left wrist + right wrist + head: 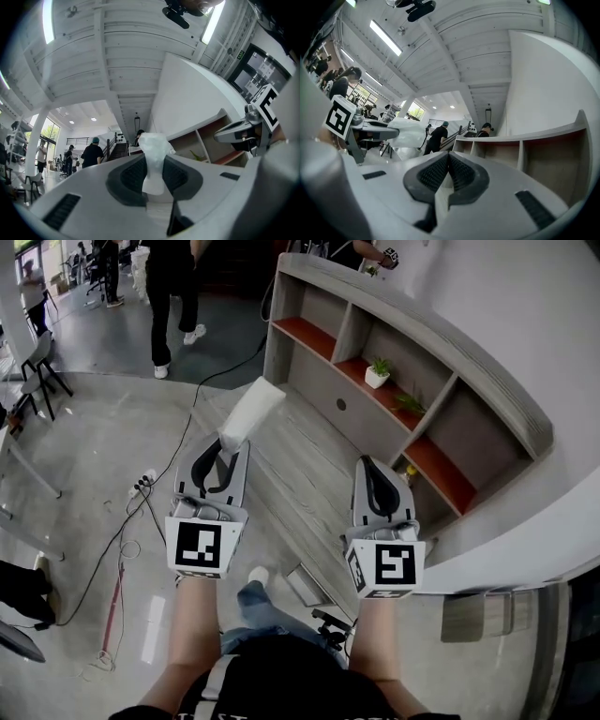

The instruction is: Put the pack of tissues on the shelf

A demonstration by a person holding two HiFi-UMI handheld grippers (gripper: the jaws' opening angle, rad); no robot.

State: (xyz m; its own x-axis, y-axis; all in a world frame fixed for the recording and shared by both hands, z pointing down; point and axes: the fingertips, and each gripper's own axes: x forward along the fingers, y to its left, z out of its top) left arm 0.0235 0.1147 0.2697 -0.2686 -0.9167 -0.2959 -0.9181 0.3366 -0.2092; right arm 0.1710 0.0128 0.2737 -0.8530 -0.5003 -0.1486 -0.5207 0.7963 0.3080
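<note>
The left gripper [225, 448] is pinching one end of the pack of tissues [251, 412] in its jaws, in the air short of the shelf [450, 345], while the right gripper [376, 468] is hanging alongside with jaws closed and empty, so this is looking like the carry step, with the next move calling for a reach into a free compartment.

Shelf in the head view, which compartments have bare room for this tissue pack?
The far red-floored compartment looks bare, between the end wall and a divider. The near compartment is mostly bare, with a small yellow thing by its divider. The middle compartment is crowded: a white potted plant and a green sprig.
</note>
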